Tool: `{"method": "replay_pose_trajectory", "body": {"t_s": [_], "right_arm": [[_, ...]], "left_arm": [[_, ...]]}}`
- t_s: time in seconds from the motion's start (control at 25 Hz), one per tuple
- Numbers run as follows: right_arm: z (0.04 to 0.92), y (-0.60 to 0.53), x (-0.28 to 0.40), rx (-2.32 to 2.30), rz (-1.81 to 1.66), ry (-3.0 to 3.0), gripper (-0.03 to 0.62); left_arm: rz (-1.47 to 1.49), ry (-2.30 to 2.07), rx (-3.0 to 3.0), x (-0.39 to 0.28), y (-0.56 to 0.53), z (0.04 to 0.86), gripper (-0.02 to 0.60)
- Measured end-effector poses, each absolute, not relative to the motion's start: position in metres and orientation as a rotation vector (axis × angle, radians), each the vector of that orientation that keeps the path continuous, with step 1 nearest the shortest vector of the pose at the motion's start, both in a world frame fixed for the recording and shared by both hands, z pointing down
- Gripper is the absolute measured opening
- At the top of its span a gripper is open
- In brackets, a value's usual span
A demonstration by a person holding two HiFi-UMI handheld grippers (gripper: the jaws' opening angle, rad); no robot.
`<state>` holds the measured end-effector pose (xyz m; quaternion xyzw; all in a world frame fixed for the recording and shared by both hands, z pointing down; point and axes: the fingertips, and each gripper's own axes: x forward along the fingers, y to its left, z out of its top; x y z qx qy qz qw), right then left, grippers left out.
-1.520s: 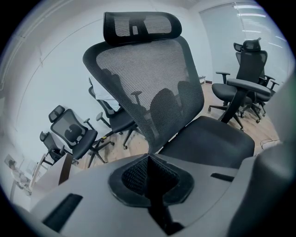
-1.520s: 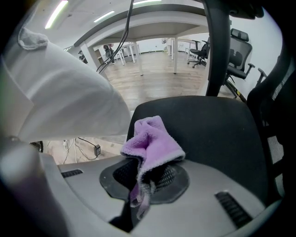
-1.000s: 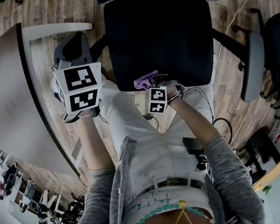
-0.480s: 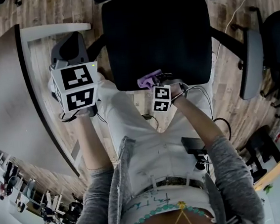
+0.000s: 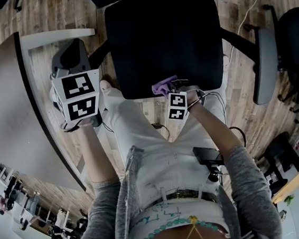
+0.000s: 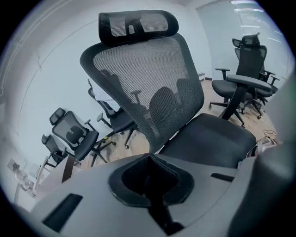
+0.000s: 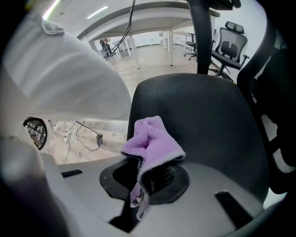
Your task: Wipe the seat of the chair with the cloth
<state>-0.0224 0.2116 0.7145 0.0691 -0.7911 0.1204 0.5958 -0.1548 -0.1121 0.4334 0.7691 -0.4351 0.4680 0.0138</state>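
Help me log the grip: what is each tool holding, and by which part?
The right tool is shut on the purple cloth, pinching a bunched lower fold. The left tool is shut, holding nothing.

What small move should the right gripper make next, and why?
Probably lower the right gripper and sweep forward across the seat: its jaws clamp the purple cloth at the seat's near edge, with nearly all the black surface lying ahead. The left gripper is shut, empty, off to the side.
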Motion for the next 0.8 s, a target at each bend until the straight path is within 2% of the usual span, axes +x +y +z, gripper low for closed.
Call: {"method": "replay_pose_trajectory", "body": {"t_s": [0.8], "right_arm": [[0.716, 0.225, 0.031, 0.235, 0.336, -1.761, 0.048]], "left_arm": [[1.484, -1.363, 2.397, -0.155, -0.113, 0.434, 0.003]]}}
